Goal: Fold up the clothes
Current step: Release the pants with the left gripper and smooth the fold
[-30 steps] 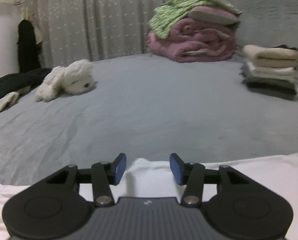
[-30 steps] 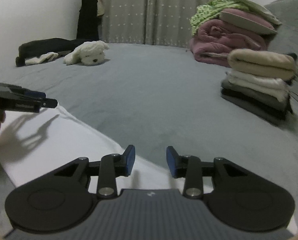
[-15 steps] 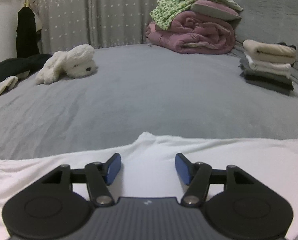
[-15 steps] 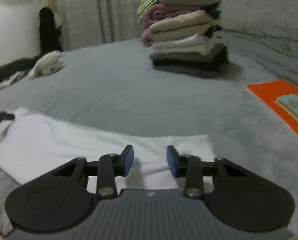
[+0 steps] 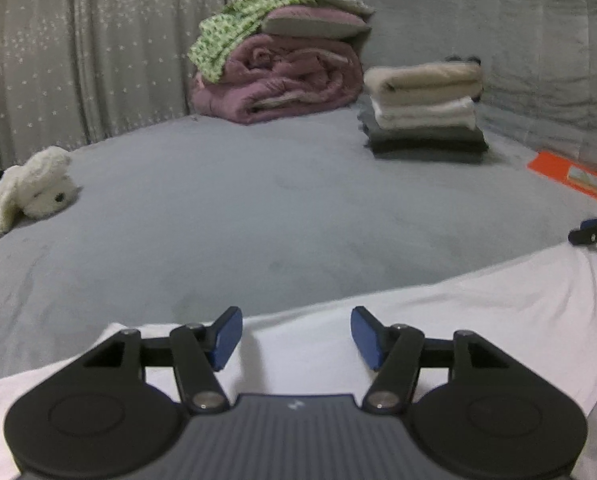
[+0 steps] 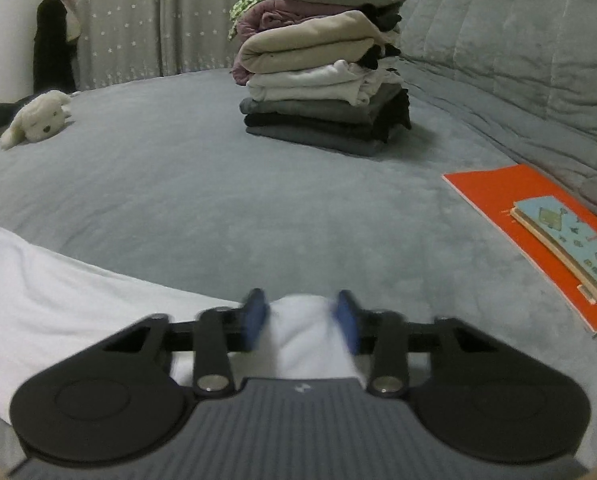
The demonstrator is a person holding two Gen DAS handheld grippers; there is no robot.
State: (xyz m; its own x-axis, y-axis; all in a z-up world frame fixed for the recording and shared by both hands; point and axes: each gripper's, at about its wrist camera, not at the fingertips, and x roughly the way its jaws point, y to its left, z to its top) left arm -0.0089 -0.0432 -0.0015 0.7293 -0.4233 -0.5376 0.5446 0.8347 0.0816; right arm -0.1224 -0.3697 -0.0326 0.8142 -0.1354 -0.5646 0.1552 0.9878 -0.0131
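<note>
A white garment (image 5: 438, 316) lies spread flat on the grey bed, near its front edge. My left gripper (image 5: 296, 338) is open above the garment's near edge, with white cloth under the jaws. In the right wrist view the same garment (image 6: 78, 300) runs off to the left. My right gripper (image 6: 300, 320) is open with a raised fold of white cloth between the blurred blue pads (image 6: 254, 320). The right gripper's tip shows at the right edge of the left wrist view (image 5: 596, 232).
A stack of folded clothes (image 6: 326, 92) stands mid-bed, also in the left wrist view (image 5: 422, 108). Behind it lies a rolled purple blanket (image 5: 282, 76) with green fabric on top. A white plush toy (image 5: 26, 192) lies at the left. An orange book (image 6: 538, 232) lies at the right.
Both grippers have swung to the right, so the folded stack and the orange book came into view. White cloth now rises between the right gripper's pads.
</note>
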